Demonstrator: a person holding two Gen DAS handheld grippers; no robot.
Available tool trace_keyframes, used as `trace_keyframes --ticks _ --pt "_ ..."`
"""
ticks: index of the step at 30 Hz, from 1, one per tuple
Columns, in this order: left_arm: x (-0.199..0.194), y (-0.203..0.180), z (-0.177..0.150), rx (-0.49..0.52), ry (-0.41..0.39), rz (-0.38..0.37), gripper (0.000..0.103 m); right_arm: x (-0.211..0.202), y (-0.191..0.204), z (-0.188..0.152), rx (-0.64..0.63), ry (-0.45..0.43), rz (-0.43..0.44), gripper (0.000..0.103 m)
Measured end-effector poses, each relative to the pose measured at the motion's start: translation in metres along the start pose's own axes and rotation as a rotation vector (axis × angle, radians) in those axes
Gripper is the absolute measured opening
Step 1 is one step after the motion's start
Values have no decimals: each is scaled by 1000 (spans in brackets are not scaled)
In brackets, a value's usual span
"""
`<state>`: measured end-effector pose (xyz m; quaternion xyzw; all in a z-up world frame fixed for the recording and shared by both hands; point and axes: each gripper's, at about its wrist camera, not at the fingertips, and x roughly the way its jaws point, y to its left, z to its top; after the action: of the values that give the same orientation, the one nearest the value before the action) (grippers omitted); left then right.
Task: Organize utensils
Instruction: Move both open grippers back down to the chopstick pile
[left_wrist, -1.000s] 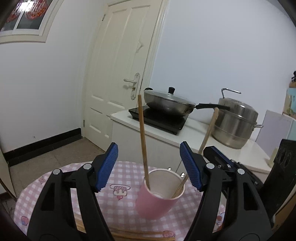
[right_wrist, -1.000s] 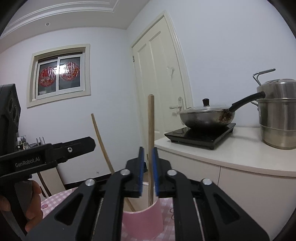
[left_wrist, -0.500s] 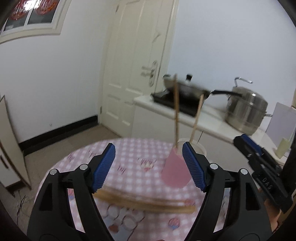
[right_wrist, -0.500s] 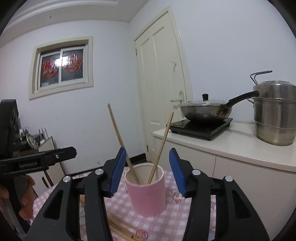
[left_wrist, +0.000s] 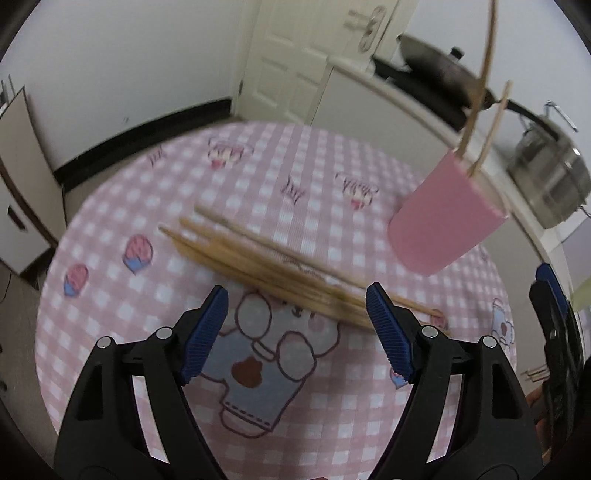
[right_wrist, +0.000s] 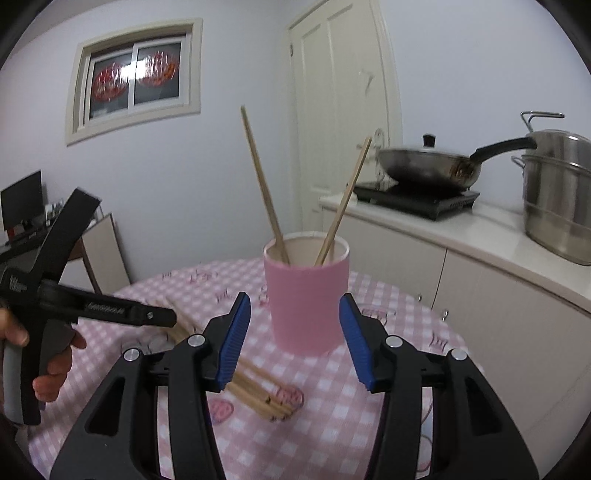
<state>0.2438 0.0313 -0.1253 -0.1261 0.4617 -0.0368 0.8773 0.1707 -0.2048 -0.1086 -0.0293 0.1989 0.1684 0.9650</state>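
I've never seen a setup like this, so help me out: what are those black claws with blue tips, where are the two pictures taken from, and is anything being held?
There is no robot here. A person holds a hand tool in each hand; a camera on each tool looks out along its two blue-padded fingers.

One picture looks from the left gripper down at a bundle of loose chopsticks lying on the checked tablecloth. The other looks from the right gripper at the pink cup, which has two chopsticks standing in it. In that view the left tool and the hand holding it show at the side.

Both grippers are open and hold nothing.
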Motion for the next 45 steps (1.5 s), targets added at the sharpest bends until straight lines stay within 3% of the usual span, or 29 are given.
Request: trace_keyframes --ticks 10,14,18,24,32,35,45 --pt "22 -5 1 -69 90 49 76 2 -1 -9 -2 53 37 56" --pt "23 -6 -1 -44 102 83 61 2 -3 -8 9 60 52 58" --pt "28 -6 -1 -42 115 108 60 5 -6 -7 19 72 73 60" --pt "32 -11 4 -73 129 80 60 9 -2 -6 4 97 95 61" --pt "39 -20 5 -23 125 110 60 32 10 -9 -115 256 -7 62" --pt "36 -16 2 -8 129 107 59 41 12 -14 -137 320 6 62" --pt "21 0 -11 -4 136 82 58 55 35 -22 -202 397 75 61"
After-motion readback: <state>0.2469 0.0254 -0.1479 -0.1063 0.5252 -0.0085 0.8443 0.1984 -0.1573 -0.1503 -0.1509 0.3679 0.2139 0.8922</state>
